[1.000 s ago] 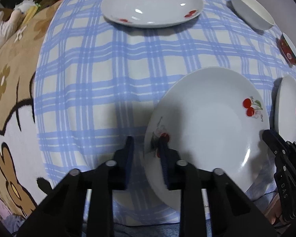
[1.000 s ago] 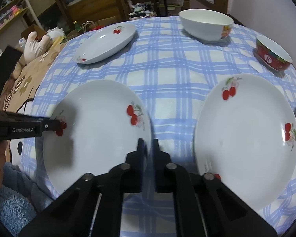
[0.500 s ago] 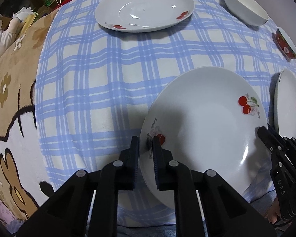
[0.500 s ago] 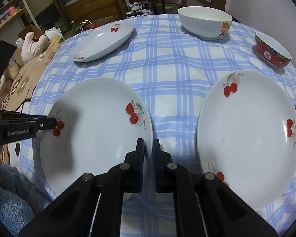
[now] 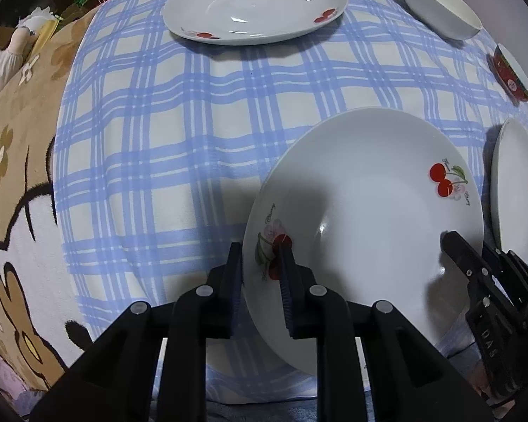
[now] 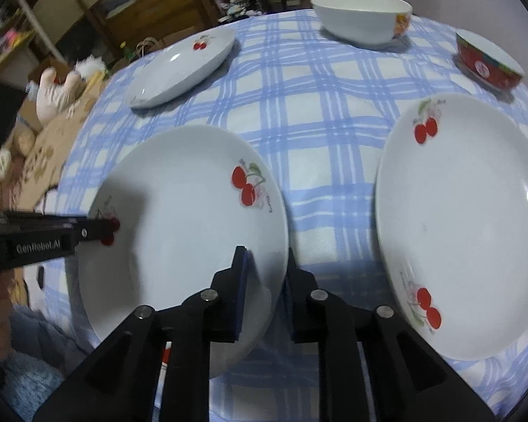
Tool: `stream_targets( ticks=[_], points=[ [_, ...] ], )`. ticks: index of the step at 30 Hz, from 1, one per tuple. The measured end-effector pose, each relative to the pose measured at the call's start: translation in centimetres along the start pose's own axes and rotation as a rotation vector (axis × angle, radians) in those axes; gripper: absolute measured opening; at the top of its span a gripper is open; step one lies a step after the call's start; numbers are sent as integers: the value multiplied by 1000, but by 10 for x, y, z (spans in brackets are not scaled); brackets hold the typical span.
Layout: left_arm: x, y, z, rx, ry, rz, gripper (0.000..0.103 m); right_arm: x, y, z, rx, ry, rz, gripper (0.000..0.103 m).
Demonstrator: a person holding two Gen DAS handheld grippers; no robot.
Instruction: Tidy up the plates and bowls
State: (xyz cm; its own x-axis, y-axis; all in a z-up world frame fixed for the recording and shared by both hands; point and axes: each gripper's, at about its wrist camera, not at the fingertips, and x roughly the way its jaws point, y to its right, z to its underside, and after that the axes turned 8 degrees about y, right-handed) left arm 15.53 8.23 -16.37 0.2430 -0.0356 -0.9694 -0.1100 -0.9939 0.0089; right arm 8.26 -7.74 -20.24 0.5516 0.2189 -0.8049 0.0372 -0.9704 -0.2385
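Note:
A white cherry-print plate (image 5: 369, 211) lies at the near edge of the checked tablecloth (image 5: 158, 123). My left gripper (image 5: 259, 270) points straight down and is shut on the plate's left rim, one pad over a printed cherry. In the right wrist view the same plate (image 6: 179, 228) has its right rim between the fingers of my right gripper (image 6: 267, 281). Those jaws are opening and the pads stand off the rim. A second cherry plate (image 6: 457, 228) lies to the right, a third plate (image 6: 183, 66) at the far left.
A white bowl (image 6: 362, 17) and a red bowl (image 6: 489, 66) stand at the far right of the table. A brown cartoon rug (image 5: 17, 211) and a white plush toy (image 6: 60, 91) lie past the table's left edge. Furniture stands behind.
My left jaws have closed in onto the plate's left rim. My right jaws, narrow before, have spread apart around the right rim. Neither hand has shifted much.

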Motion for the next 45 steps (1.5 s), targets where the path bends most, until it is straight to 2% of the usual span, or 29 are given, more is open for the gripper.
stream_targets(
  ticks=[6, 10, 14, 17, 23, 31, 45],
  points=[
    [-5, -15, -3, -35, 16, 66, 15, -7, 2, -4, -24, 11, 15, 15],
    [-15, -10, -4, -18, 54, 70, 14, -14, 4, -8, -32, 21, 13, 15],
    [-18, -12, -4, -35, 39, 107, 15, -25, 5, -12, -40, 44, 5, 12],
    [-28, -10, -3, -16, 76, 94, 14, -31, 7, -15, -34, 50, -5, 12],
    [-56, 7, -2, 37, 166, 55, 15, -50, 12, -20, -26, 86, -10, 12],
    [-76, 36, -4, 83, 228, 103, 15, -76, 37, -30, 8, 131, 28, 12],
    [-89, 95, -26, 104, 268, 184, 15, -107, 94, -44, 82, 154, 79, 12]
  ],
)
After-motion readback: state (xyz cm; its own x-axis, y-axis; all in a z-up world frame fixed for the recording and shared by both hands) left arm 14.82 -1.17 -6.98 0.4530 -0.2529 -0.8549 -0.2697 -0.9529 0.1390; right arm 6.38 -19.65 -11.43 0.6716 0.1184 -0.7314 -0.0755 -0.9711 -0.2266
